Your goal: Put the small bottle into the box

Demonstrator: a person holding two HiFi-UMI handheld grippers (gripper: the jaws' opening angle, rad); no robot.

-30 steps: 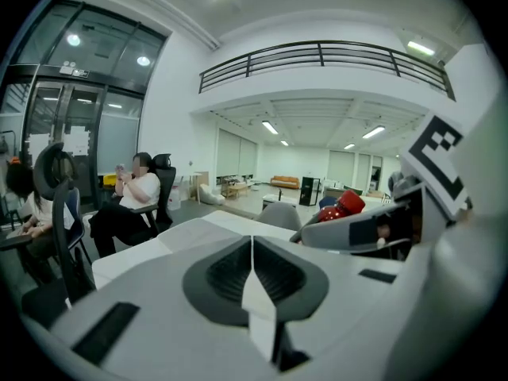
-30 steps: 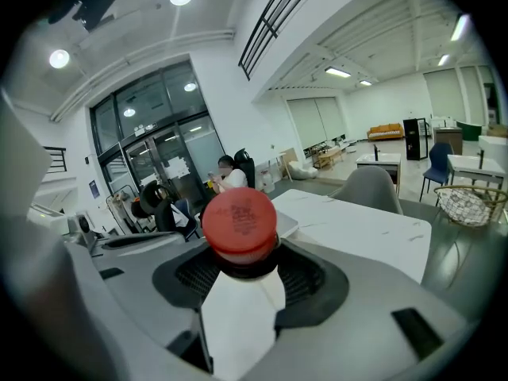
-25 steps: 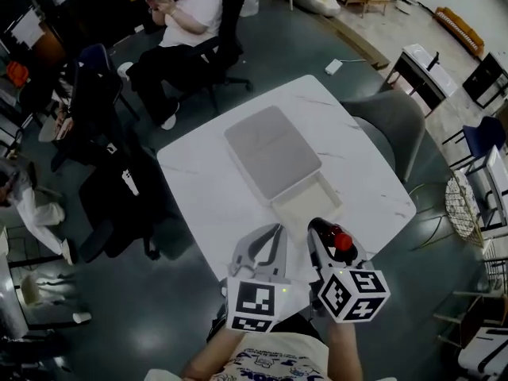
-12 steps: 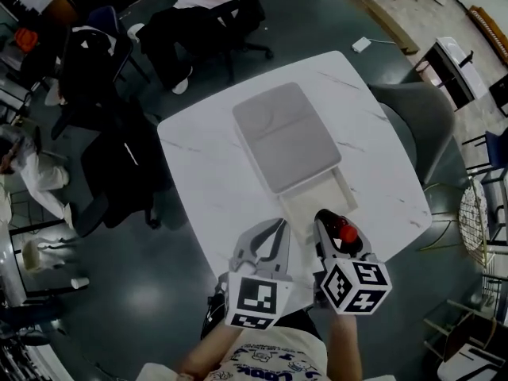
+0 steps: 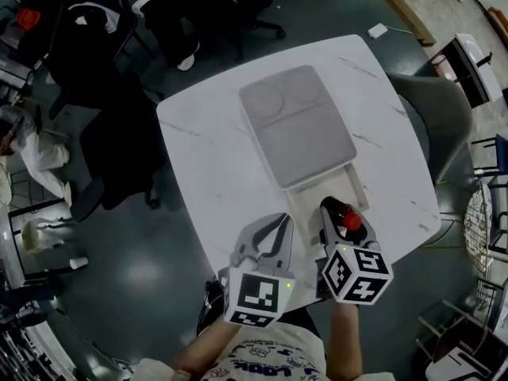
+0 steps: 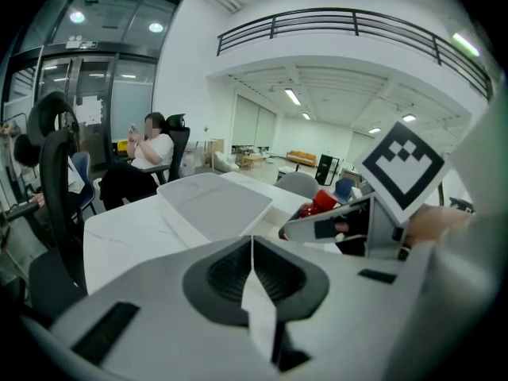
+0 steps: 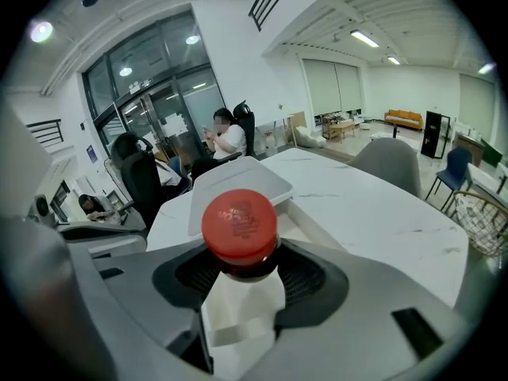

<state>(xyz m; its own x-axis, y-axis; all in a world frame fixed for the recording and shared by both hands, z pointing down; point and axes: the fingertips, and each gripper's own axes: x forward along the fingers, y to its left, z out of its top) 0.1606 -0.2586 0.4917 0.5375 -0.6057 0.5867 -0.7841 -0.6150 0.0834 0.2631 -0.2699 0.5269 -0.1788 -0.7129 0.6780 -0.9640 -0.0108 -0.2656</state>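
Half done, I judge: the right gripper point(image 5: 337, 227) clamps the small bottle point(image 5: 349, 221) at the near, open end of the box point(image 5: 356, 184), not yet inside. The left gripper point(image 5: 267, 249), jaws together and empty, hovers just left.

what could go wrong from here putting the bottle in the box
1. The lid covers most of the box, leaving only a narrow opening; the bottle in the right gripper could catch the lid's edge or the rim.
2. The left gripper is shut and off the box, so a knock might slide the box.
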